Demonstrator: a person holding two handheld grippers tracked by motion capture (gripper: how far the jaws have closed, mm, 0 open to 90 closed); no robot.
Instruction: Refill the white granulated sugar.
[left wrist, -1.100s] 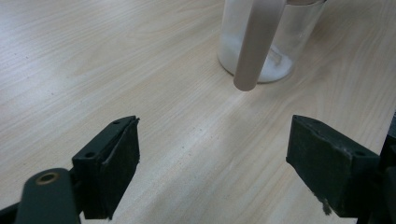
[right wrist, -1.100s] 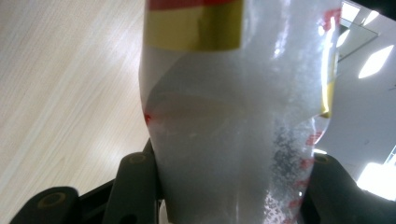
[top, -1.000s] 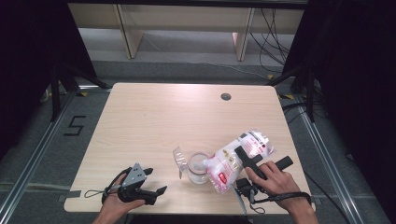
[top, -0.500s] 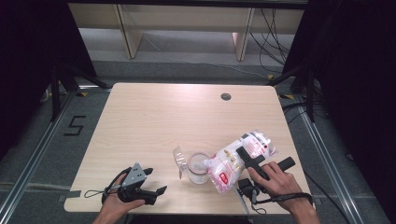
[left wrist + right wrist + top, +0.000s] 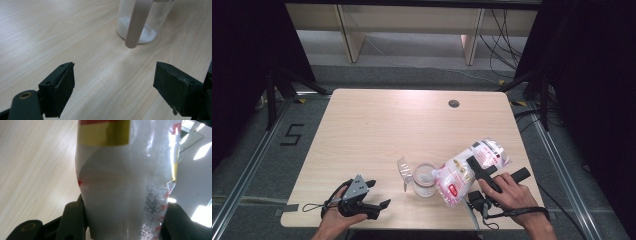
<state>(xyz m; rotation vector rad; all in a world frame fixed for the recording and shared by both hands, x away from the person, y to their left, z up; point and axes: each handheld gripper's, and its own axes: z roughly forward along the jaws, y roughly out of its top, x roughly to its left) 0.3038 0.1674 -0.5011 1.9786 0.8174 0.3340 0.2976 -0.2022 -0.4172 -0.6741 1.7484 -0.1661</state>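
A clear glass jar [image 5: 424,180] with white powder at its bottom stands near the table's front edge. A plastic bag of white powder [image 5: 457,175] with red print lies tilted, its lower end at the jar's rim. My right gripper [image 5: 478,169] is shut on the bag; in the right gripper view the bag [image 5: 125,182] sits between both jaws of that gripper [image 5: 122,225]. My left gripper [image 5: 379,194] rests open on the table at the front left, pointing toward the jar [image 5: 150,27]. Nothing lies between the jaws of the left gripper [image 5: 113,87].
A clear plastic piece [image 5: 403,171] leans at the jar's left side; it appears as a pale bar [image 5: 137,22] in front of the jar. A round cable hole [image 5: 454,103] sits at the table's [image 5: 377,130] far side. Dark frames and cables surround the table.
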